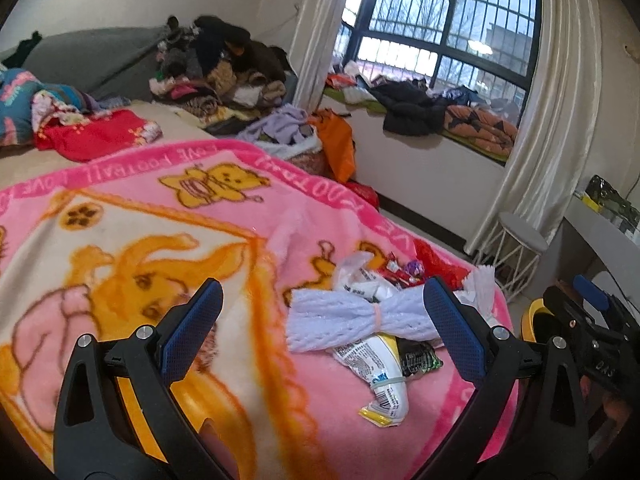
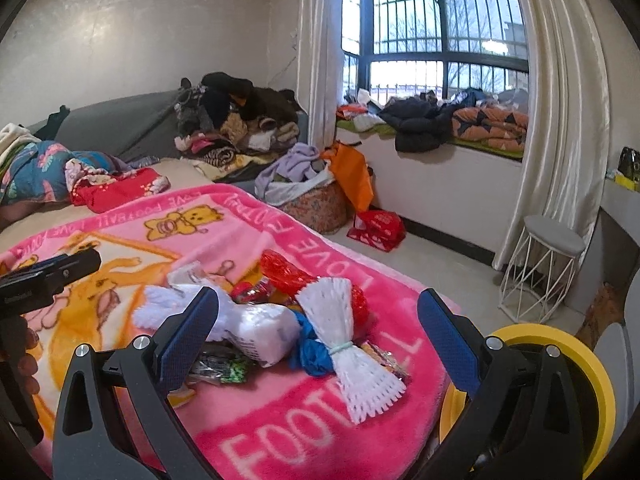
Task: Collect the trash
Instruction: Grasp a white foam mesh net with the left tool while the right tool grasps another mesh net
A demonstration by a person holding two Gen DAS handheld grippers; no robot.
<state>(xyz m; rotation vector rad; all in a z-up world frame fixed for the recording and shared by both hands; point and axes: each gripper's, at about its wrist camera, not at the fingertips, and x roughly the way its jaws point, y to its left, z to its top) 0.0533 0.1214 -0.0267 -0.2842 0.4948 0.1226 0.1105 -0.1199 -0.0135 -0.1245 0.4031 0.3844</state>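
A heap of trash lies on the pink blanket [image 1: 248,360] near the bed's corner. In the left wrist view I see a white foam net sleeve [image 1: 352,318], a white and yellow wrapper [image 1: 380,376], a dark green packet [image 1: 420,358] and red wrappers [image 1: 434,258]. My left gripper [image 1: 324,332] is open just short of the heap. In the right wrist view a tied white foam net [image 2: 352,344] lies on a blue bag [image 2: 314,346], beside a white plastic bag [image 2: 260,330] and a red net [image 2: 292,276]. My right gripper [image 2: 318,338] hovers open over them.
A yellow bin [image 2: 576,380] stands on the floor off the bed's right corner. A white wire stool [image 2: 540,264] is by the curtain. A laundry basket [image 2: 316,204], orange bag [image 2: 354,176] and red bag [image 2: 376,228] sit beside the bed. Clothes pile up on the sofa [image 2: 240,120].
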